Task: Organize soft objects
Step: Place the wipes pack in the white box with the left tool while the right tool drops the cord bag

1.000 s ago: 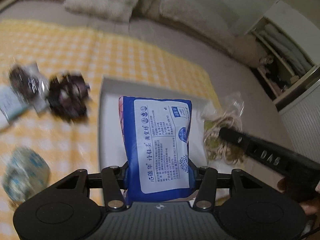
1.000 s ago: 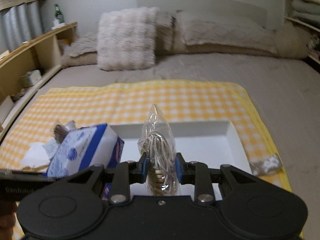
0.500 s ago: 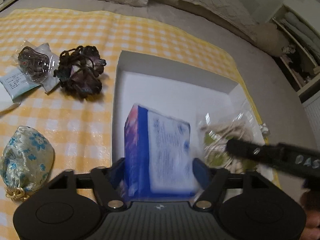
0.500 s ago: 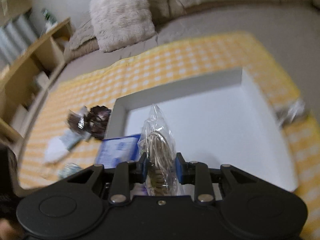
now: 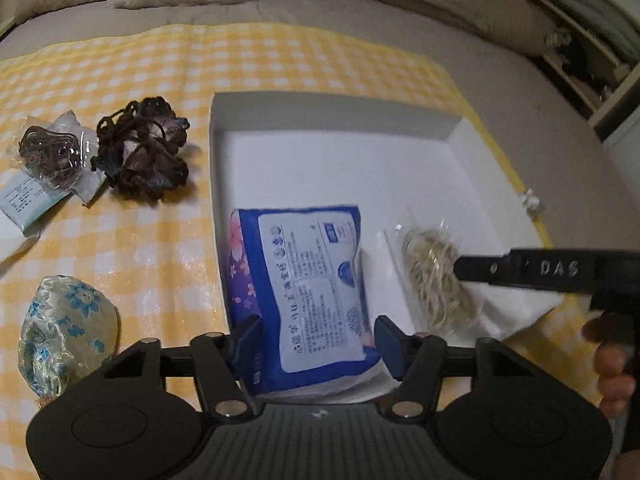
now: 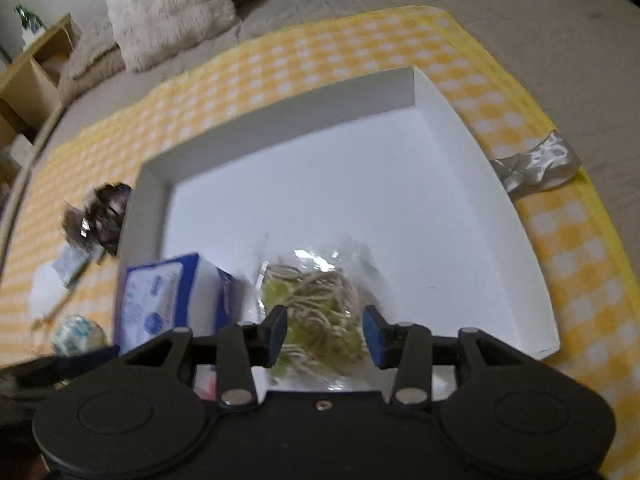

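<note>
A white shallow box (image 5: 332,116) (image 6: 280,136) lies on a yellow checked cloth on the bed. A blue tissue pack (image 5: 308,288) (image 6: 160,300) lies in the box's near left corner, between the spread fingers of my left gripper (image 5: 318,344), which is open. A clear bag of pale rubber bands (image 5: 436,280) (image 6: 316,304) lies in the box to its right. My right gripper (image 6: 325,334) is open above that bag, jaws apart and not pinching it.
On the cloth left of the box lie a dark knitted bundle (image 5: 144,152), a small bagged dark item (image 5: 50,156) on a pale packet, and a floral fabric pouch (image 5: 66,332). Pillows (image 6: 168,8) line the bed's head. A strip of silver tape (image 6: 536,164) holds the cloth's right edge.
Both grippers came down over the box and opened. The tissue pack and the rubber band bag left the jaws and now lie in the box.
</note>
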Available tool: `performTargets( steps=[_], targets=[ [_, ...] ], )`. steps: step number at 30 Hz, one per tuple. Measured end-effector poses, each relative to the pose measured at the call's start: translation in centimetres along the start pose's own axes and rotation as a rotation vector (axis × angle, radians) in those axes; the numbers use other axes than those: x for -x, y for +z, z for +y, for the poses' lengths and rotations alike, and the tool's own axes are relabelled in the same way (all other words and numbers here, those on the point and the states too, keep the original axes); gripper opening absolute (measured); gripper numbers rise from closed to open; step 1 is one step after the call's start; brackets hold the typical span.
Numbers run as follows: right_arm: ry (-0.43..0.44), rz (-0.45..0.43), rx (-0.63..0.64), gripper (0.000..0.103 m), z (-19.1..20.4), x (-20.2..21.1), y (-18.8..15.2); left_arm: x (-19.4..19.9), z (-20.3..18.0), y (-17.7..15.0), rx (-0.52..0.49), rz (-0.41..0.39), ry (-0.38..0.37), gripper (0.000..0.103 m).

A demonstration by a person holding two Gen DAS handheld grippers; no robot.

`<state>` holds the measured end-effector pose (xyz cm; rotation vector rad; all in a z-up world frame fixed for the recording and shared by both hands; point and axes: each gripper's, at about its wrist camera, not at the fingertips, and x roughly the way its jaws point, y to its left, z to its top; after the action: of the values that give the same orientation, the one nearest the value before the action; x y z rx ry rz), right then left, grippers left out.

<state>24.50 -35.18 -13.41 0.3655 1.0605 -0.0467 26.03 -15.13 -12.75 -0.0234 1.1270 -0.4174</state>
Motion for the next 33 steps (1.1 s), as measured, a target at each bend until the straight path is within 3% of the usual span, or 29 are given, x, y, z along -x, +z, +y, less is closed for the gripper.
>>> performTargets(
  steps=[4, 10, 18, 23, 29, 33],
  targets=[
    [0.022, 0.010, 0.012, 0.043, -0.2, 0.0, 0.2, -0.5, 0.1, -0.2, -0.013, 0.017, 0.013, 0.056],
    [0.005, 0.036, 0.126, 0.043, 1.1, -1.9, -0.2, -0.4, 0.5, -0.1, 0.019, 0.015, 0.005, 0.056],
    [0.122, 0.081, 0.125, 0.042, 2.1, -1.8, -0.1, 0.5, 0.3, 0.0, 0.022, -0.010, 0.005, 0.056],
    [0.099, 0.005, 0.124, 0.044, 2.1, 0.7, 0.0, 1.9, 0.3, 0.1, 0.024, -0.052, -0.009, 0.055],
    [0.104, -0.089, 0.100, 0.054, 1.4, 3.9, 0.1, 3.7, 0.7, 0.1, 0.024, -0.103, -0.012, 0.058],
    [0.072, -0.155, 0.128, 0.069, 1.4, 5.7, -0.3, 5.0, 1.2, -0.1, 0.031, -0.141, -0.003, 0.075]
  ],
)
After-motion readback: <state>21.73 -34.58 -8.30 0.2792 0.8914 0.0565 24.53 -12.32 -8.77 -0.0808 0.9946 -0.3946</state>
